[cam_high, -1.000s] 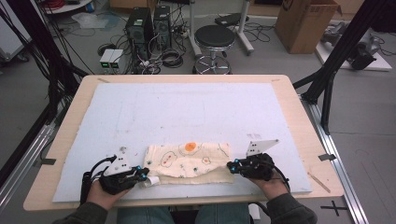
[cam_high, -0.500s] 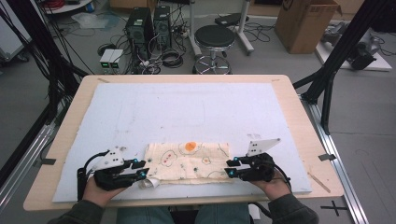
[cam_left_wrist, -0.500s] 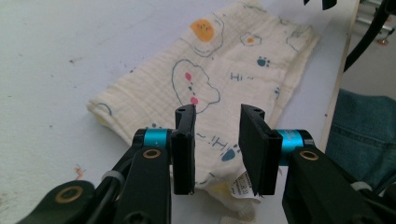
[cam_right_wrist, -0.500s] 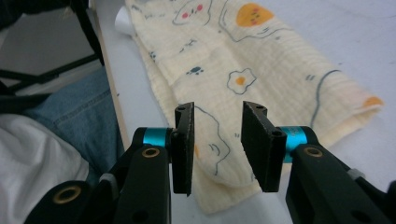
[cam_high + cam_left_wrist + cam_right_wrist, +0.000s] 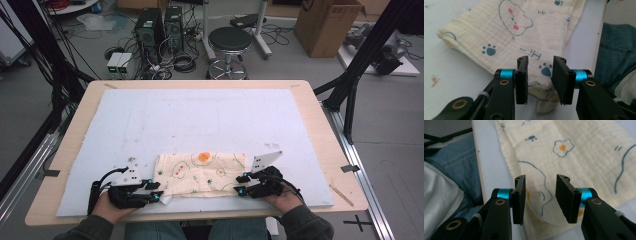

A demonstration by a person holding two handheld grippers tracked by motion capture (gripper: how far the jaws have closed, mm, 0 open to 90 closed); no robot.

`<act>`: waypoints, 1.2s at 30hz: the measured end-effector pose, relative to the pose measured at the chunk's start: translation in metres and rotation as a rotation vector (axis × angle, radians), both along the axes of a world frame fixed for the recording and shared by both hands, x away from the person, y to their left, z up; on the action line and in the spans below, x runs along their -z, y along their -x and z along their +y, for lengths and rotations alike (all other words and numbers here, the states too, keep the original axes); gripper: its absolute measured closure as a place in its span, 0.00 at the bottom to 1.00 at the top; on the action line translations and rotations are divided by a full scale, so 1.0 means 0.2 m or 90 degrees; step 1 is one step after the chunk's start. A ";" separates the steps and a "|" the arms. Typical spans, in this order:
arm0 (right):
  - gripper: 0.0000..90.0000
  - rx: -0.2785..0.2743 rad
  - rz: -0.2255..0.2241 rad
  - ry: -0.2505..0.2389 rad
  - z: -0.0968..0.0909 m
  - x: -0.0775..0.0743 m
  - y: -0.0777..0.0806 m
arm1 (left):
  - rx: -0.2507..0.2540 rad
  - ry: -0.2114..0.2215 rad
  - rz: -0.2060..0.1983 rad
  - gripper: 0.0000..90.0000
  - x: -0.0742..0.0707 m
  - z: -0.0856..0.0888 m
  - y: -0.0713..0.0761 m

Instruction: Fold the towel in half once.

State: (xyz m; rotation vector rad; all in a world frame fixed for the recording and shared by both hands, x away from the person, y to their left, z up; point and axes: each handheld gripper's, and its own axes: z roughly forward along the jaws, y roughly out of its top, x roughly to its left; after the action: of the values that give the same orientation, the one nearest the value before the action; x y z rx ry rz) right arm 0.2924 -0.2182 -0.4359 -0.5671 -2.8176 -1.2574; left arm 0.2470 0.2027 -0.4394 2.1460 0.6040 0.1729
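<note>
A folded cream cloth (image 5: pixel 202 172) printed with bears, paws and eggs lies flat on the white mat (image 5: pixel 200 120), near the front edge. My left gripper (image 5: pixel 156 192) sits at the cloth's near left corner. In the left gripper view its jaws (image 5: pixel 539 75) stand apart over the cloth (image 5: pixel 524 32) edge, pads not pressing. My right gripper (image 5: pixel 242 184) is at the near right corner. Its jaws (image 5: pixel 540 195) are also apart, with a raised fold of cloth (image 5: pixel 579 157) lying loose between them. Both pairs of jaws have just been opening.
The mat covers a wooden table (image 5: pixel 320 125) whose front edge is just behind both hands. The person's jeans (image 5: pixel 616 50) show past that edge. Beyond the far edge stand a black stool (image 5: pixel 230 42), computer towers (image 5: pixel 160 30) and a cardboard box (image 5: pixel 327 25).
Both grippers were shut at the cloth's near corners a second ago; now their jaws stand apart and the cloth rests on the mat. The right hand shifted slightly.
</note>
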 end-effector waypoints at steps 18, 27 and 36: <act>0.96 -0.008 0.004 -0.001 0.00 -0.02 0.01 | -0.009 0.008 0.000 0.92 0.00 -0.01 -0.01; 0.98 -0.012 0.000 -0.018 -0.04 -0.06 0.03 | -0.023 0.017 -0.007 0.93 -0.01 -0.01 -0.01; 0.98 -0.019 0.000 -0.020 -0.06 -0.07 0.09 | -0.018 0.016 -0.004 0.92 -0.01 -0.01 0.00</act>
State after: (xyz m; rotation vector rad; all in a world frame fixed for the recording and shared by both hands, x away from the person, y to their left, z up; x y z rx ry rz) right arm 0.2752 -0.2310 -0.4211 -0.5218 -2.7904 -1.2933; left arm 0.2473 0.1998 -0.4370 2.1123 0.6303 0.1861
